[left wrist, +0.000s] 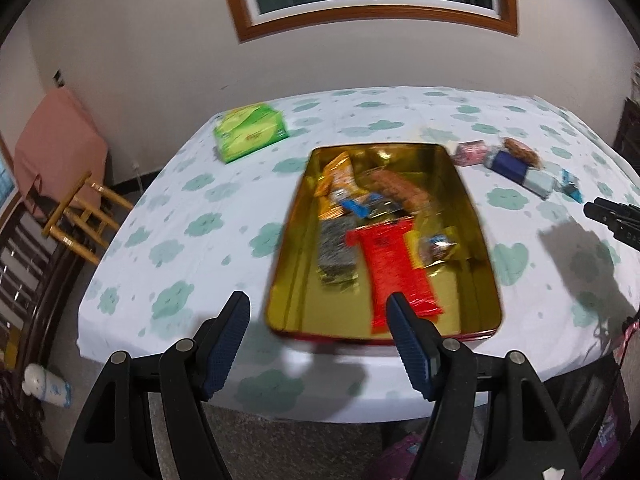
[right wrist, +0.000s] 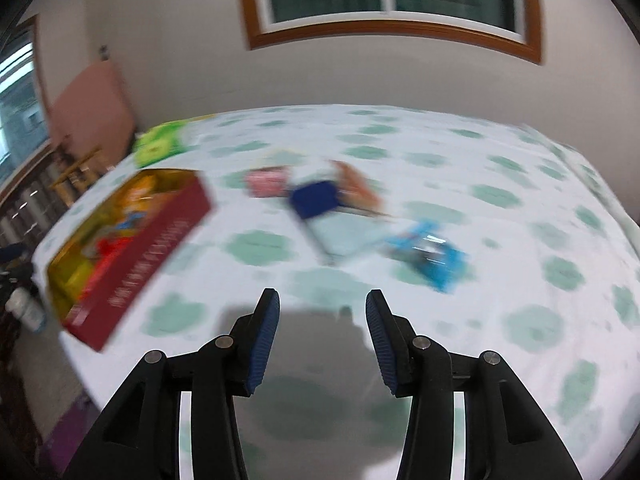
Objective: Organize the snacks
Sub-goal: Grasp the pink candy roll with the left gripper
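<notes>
Ahead of the right gripper [right wrist: 322,306], jaws spread and empty, lies a crinkly blue foil packet [right wrist: 430,256]; straddling it squarely before closing seems wise.

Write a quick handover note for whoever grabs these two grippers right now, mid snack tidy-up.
Left gripper: open, empty, above the tin's near edge.
Right gripper: open, empty, above bare tablecloth.
Gold tin: mid-table, already holding a red packet, an orange packet and others.
Left to do: loose snacks right of the tin, namely pink packet, dark blue packet and light blue packet.
Green box sits at the far left corner.
</notes>
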`<action>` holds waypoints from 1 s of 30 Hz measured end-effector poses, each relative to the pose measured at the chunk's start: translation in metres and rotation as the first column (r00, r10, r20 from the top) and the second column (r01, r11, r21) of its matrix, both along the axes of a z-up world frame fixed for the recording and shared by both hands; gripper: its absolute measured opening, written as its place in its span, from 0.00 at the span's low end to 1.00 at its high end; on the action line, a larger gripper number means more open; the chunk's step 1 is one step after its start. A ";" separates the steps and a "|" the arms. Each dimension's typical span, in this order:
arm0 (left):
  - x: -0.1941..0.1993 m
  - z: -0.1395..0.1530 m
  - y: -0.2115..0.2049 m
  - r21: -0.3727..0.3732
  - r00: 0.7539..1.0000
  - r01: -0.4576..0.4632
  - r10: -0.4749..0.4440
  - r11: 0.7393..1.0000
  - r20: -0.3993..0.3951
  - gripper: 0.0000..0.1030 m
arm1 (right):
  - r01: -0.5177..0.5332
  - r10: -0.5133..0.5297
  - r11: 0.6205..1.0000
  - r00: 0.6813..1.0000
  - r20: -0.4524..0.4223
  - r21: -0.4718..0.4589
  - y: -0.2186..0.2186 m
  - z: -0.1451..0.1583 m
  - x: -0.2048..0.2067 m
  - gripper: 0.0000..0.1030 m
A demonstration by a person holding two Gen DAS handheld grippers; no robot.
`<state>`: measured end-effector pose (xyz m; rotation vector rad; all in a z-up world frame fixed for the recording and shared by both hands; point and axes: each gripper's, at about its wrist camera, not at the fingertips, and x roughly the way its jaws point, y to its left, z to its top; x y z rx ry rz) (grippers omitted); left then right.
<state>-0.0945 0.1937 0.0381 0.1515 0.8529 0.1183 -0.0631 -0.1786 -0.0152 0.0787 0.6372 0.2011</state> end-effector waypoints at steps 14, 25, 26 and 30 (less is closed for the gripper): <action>0.087 0.020 -0.106 0.031 0.916 0.399 -0.397 0.916 -0.059 0.81 | 0.177 -0.174 0.979 0.984 -0.037 0.100 -0.105 -0.025 0.013 0.59; 0.208 -0.003 -0.177 0.132 0.726 0.686 -0.663 0.715 -0.181 0.80 | 0.122 -0.122 0.976 0.992 -0.011 0.179 -0.108 -0.027 0.009 0.73; 0.218 -0.008 -0.181 0.142 0.700 0.712 -0.685 0.687 -0.201 0.80 | 0.117 -0.117 0.976 0.993 -0.011 0.186 -0.108 -0.027 0.009 0.73; 0.255 -0.032 -0.186 0.101 0.644 0.755 -0.704 0.648 -0.300 0.63 | 0.105 -0.108 0.973 0.994 0.003 0.204 -0.109 -0.026 0.006 0.75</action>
